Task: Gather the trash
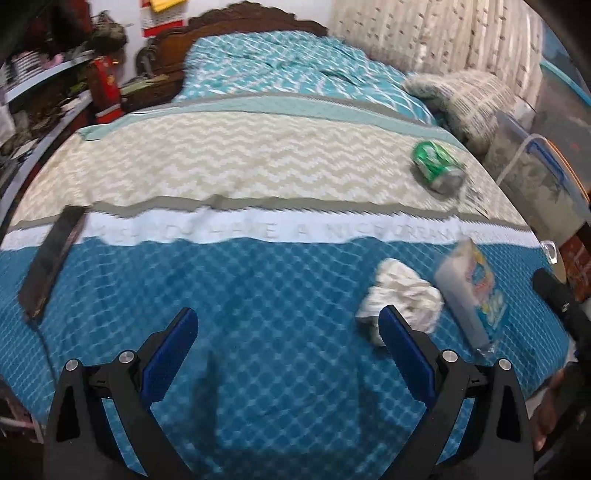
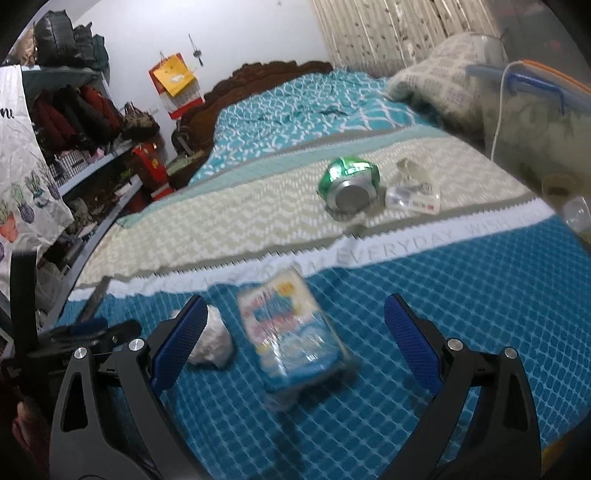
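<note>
Over the bed, both grippers, left gripper and right gripper, hover spread apart

My left wrist camera sits low over the bed, looking along its spread fingers toward the headboard. My right wrist camera is just as low, angled left toward the same headboard, and nearer the packet, which fills its centre. Both views share the tissue, the packet and the can; each also catches the other gripper at its edge.
</note>
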A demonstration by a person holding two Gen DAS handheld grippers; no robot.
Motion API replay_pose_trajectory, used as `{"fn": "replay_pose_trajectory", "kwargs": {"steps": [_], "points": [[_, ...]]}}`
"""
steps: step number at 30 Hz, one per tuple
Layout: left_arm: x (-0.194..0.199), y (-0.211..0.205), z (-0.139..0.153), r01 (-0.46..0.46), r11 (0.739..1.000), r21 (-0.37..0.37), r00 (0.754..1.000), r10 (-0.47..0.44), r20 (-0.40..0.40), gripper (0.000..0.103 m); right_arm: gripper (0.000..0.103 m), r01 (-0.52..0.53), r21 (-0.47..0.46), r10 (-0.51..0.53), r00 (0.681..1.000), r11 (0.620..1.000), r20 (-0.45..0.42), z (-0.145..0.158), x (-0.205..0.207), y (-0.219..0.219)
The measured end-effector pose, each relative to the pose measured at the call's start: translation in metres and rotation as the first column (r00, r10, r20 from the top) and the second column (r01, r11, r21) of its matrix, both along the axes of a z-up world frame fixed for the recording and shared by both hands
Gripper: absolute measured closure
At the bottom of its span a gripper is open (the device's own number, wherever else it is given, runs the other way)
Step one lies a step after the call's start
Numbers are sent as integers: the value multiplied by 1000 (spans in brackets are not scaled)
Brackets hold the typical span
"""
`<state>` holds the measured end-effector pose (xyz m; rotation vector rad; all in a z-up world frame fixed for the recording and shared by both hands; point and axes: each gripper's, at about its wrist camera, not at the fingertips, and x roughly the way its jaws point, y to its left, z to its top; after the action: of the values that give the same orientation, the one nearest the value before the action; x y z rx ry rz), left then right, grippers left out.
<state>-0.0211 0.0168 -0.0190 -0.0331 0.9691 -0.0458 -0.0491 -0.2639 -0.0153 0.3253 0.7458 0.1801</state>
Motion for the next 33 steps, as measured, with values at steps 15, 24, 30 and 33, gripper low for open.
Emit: {"fn": "replay_pose_trajectory", "kwargs": {"steps": [15,24,30,33], "points": [[17,-49,-17,71,991,111,997,-67,-47,9,8,-75,9,75,996,997,-38,-21,5,4],[15,-44,-17,64,993,104,997,-59,-49,9,8,-84,5,84,996,996,-34,-19,4,12],[9,-38,-18,67,993,98,997,-64,-36,9,8,-92,-9,91,995,996,-40,-19,5,19],[9,-34,-17,65,994,91,998,-63,-31,9,8,-99,-17,98,994,995,-42,-19,4,23]]}}
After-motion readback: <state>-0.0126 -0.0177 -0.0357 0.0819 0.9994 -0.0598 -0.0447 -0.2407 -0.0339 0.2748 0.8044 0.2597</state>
